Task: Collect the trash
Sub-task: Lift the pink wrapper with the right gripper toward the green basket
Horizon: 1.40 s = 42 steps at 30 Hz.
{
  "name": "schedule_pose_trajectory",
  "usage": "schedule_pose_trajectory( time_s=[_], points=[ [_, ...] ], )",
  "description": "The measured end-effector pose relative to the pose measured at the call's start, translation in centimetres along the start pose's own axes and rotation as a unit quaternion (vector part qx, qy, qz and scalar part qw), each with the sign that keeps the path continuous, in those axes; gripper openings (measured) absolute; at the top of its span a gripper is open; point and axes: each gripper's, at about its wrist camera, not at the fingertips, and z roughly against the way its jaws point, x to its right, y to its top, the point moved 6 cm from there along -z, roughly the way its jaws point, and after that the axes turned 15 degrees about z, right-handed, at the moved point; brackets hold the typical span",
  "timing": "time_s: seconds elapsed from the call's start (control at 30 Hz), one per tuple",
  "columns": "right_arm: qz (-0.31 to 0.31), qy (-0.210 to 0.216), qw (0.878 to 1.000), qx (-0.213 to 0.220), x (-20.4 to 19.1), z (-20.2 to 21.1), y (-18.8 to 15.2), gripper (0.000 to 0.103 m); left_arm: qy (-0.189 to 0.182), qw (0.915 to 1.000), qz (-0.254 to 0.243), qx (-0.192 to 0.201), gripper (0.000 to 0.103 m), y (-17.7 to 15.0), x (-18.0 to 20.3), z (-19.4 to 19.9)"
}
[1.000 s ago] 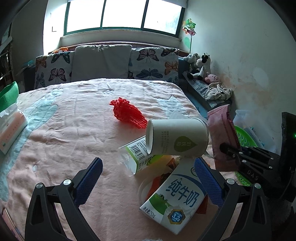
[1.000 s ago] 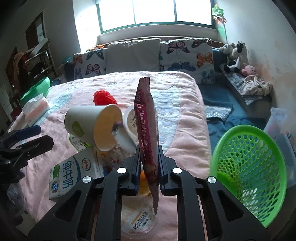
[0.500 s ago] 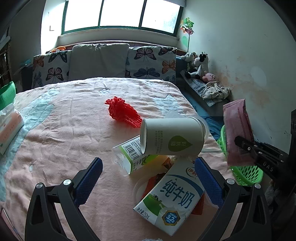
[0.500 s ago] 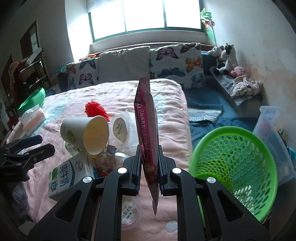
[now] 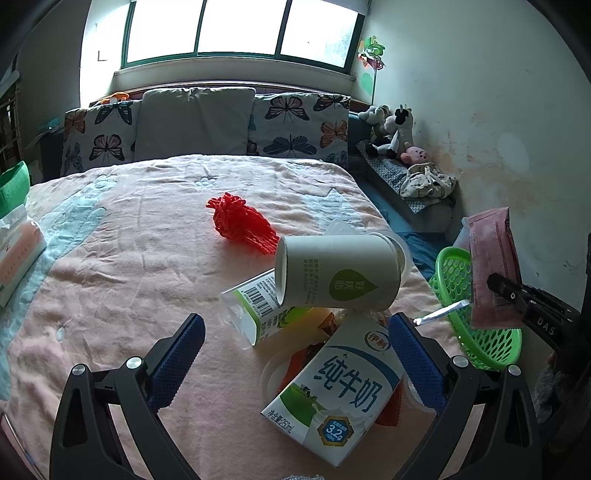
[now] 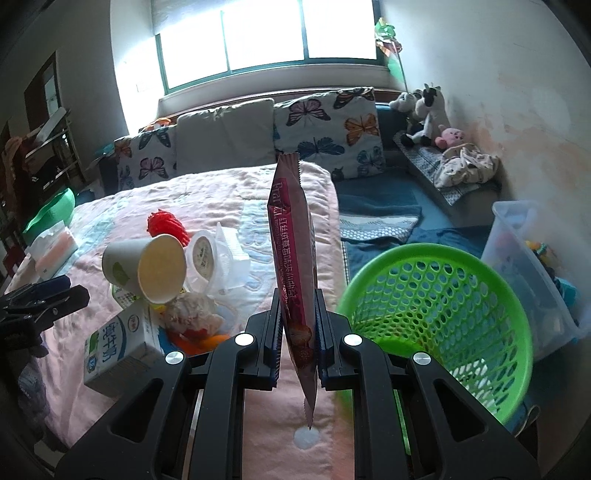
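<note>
A home bedroom. A bed [image 5: 155,258] with a pink quilted cover fills the middle, and at its far end three cushions [image 5: 195,125], two with butterfly prints, lean below a wide green-framed window [image 5: 240,29]. Along the right wall [image 5: 480,110], whose paint is stained, a low bench [image 6: 443,173] holds stuffed toys [image 5: 391,129] and crumpled clothes [image 6: 465,166]. A pinwheel [image 5: 371,55] stands in the far right corner. At far left a shelf [image 6: 55,147] is cluttered. On the floor to the right of the bed stand a green basket [image 6: 436,314] and a clear bin [image 6: 524,251].
</note>
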Motion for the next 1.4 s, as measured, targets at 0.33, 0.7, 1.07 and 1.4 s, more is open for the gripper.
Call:
schedule_pose_trajectory(
  time_s=[0.33,0.7,1.07,1.4],
  points=[
    [-0.003,-0.009,1.0,0.006,0.2,1.0,-0.1,0.016,-0.003,1.0,0.0,0.001,0.096,-0.3,0.4,0.4],
    [0.003,-0.016,1.0,0.015,0.0,2.1,0.1,0.016,-0.005,1.0,0.0,0.003,0.096,-0.2,0.2,0.7],
    [-0.001,-0.023,1.0,0.02,0.4,2.8,-0.1,0.016,-0.005,1.0,-0.002,0.004,0.096,-0.2,0.3,1.0],
    [-0.008,-0.032,0.999,0.02,1.2,3.5,-0.7,0.016,-0.01,0.9999,-0.008,0.004,0.096,-0.2,1.2,1.0]
  ],
)
